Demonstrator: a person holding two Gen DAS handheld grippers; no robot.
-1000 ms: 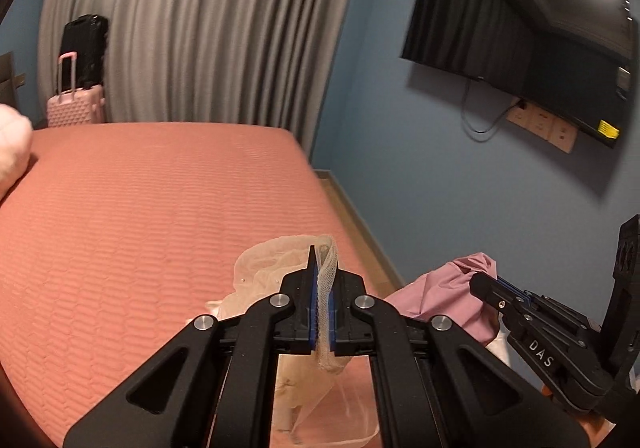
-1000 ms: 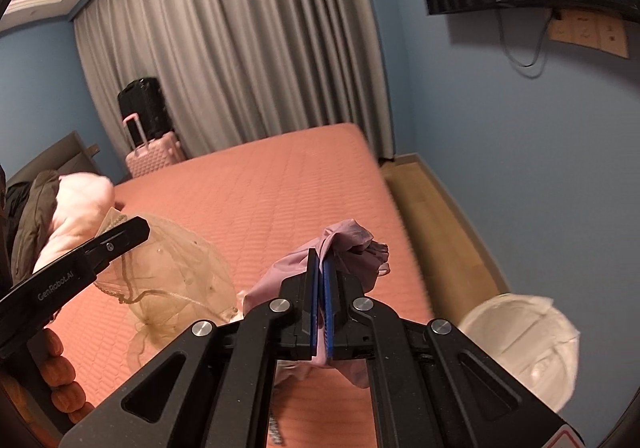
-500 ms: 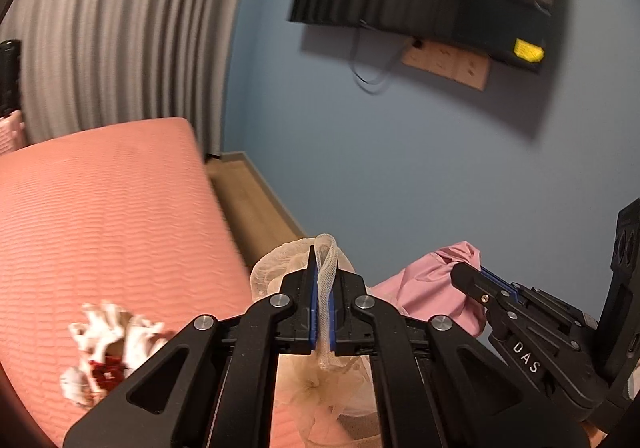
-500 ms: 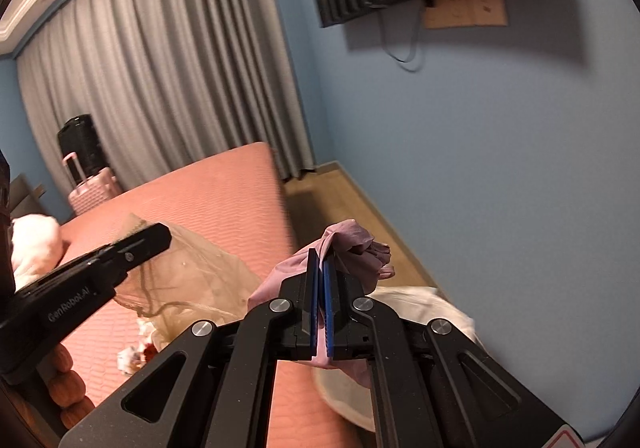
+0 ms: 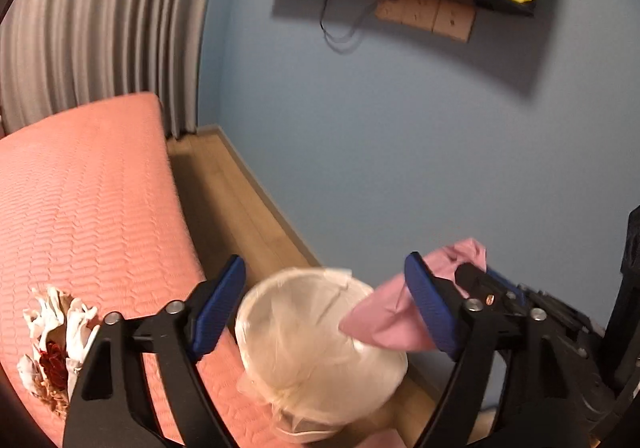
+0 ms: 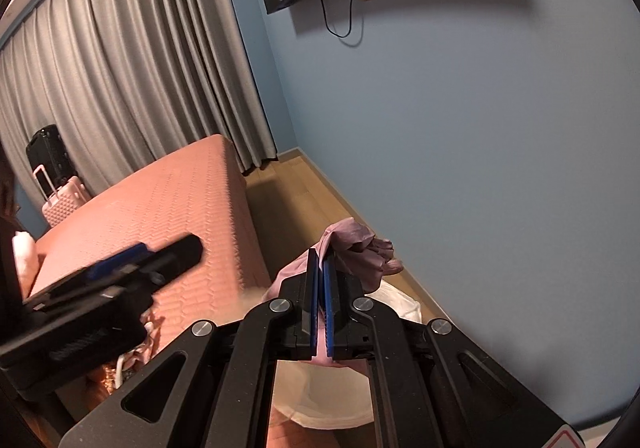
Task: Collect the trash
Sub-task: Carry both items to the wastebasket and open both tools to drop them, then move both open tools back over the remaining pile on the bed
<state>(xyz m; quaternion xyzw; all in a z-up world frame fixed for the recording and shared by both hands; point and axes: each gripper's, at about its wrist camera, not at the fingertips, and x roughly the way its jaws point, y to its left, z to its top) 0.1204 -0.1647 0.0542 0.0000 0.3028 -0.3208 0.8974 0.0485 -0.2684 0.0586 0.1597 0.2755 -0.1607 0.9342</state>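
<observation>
Your left hand-held gripper point(image 5: 324, 312) stood released above the bin point(image 5: 320, 344); the right hand-held gripper point(image 6: 319, 280), clenched on pink cloth point(image 6: 352, 244), risked releasing it outside the rim.

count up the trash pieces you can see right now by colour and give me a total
Pink: 1, the wrapper held in the right hand-held gripper.
White and red: 1, the wad on the bed.
Cream: 1, the mesh in the bin.
Total: 3
</observation>
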